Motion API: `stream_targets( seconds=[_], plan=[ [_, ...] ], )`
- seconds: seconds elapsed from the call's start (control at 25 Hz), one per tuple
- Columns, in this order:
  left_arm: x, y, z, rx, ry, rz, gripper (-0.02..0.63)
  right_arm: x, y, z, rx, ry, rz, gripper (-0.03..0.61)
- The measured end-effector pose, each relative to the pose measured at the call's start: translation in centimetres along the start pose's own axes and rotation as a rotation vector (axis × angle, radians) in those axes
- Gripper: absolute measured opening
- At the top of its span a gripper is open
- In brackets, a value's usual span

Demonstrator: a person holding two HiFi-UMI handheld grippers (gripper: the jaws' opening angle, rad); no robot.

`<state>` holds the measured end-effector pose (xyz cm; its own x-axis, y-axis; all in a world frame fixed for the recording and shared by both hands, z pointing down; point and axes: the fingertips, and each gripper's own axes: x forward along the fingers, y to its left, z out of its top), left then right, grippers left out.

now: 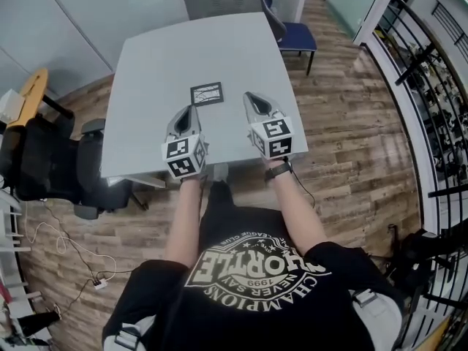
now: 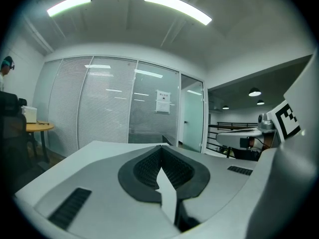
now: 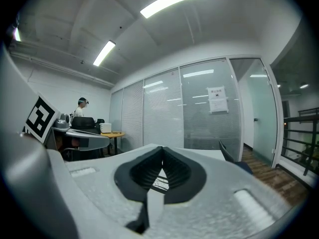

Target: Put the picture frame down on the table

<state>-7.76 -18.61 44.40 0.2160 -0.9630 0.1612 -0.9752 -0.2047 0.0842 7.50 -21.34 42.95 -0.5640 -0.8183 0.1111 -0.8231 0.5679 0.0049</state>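
The picture frame (image 1: 207, 93), a small dark square with a pale lined picture, lies flat on the grey table (image 1: 161, 57), a little ahead of both grippers. My left gripper (image 1: 189, 110) hovers just short of the frame's near-left side, and its jaws are shut with nothing between them. My right gripper (image 1: 250, 98) is level with the frame's right side, a short way off, also shut and empty. In the left gripper view the jaws (image 2: 160, 150) meet at their tips. In the right gripper view a sliver of the frame (image 3: 160, 183) shows below the closed tips (image 3: 162, 150).
A blue chair (image 1: 296, 35) stands at the table's far right corner. A black office chair (image 1: 44, 159) and a yellow round table (image 1: 33, 93) are on the left. A black railing (image 1: 431, 86) runs along the right. Cables (image 1: 66, 247) lie on the wood floor.
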Motion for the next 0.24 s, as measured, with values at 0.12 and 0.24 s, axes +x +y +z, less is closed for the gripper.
stream_targets(
  seconds=[0.12,0.24],
  plan=[
    [-0.5,-1.2,-0.1,0.001,0.015,0.007,0.006,-1.3,-0.6,0.4,-0.004,-0.018,-0.006,-0.002],
    [-1.0,-2.3,-0.4,-0.002,0.026,0.004,0.006,-2.4,-1.3,1.0,-0.003,-0.038,-0.011,-0.002]
  ],
)
